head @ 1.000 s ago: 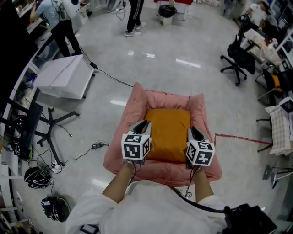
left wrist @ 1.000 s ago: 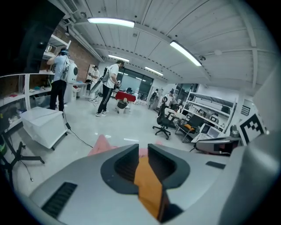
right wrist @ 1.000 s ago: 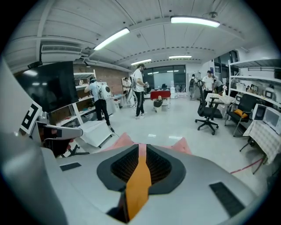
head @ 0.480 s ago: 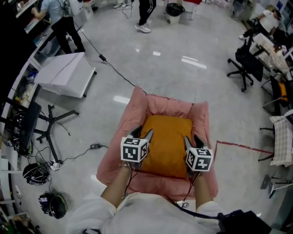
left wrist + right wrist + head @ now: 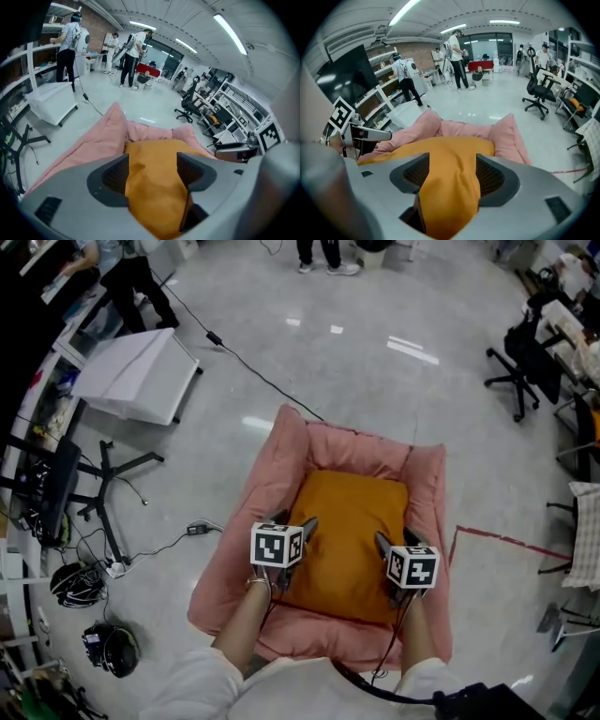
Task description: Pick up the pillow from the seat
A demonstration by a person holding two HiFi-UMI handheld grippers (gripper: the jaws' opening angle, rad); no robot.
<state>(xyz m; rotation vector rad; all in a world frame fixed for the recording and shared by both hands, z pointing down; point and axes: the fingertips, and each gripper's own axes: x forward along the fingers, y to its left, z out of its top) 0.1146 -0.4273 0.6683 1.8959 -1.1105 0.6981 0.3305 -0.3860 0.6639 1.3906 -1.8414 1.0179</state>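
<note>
An orange pillow lies in a pink padded floor seat. My left gripper is down at the pillow's left edge and my right gripper at its right edge. Both pairs of jaws have just been opening and stand wide. In the left gripper view the left gripper has a fold of the pillow between its pads. In the right gripper view the right gripper likewise straddles a ridge of pillow. I cannot see the pads squeezing the fabric.
A white folded board lies at the far left with a black cable running past it. A black stand's legs and helmets sit at the left. Office chairs and a red floor line are on the right.
Both grippers have dropped from above the pillow to its left and right edges. Their jaws went from shut to wide, now with pillow fabric between them.
</note>
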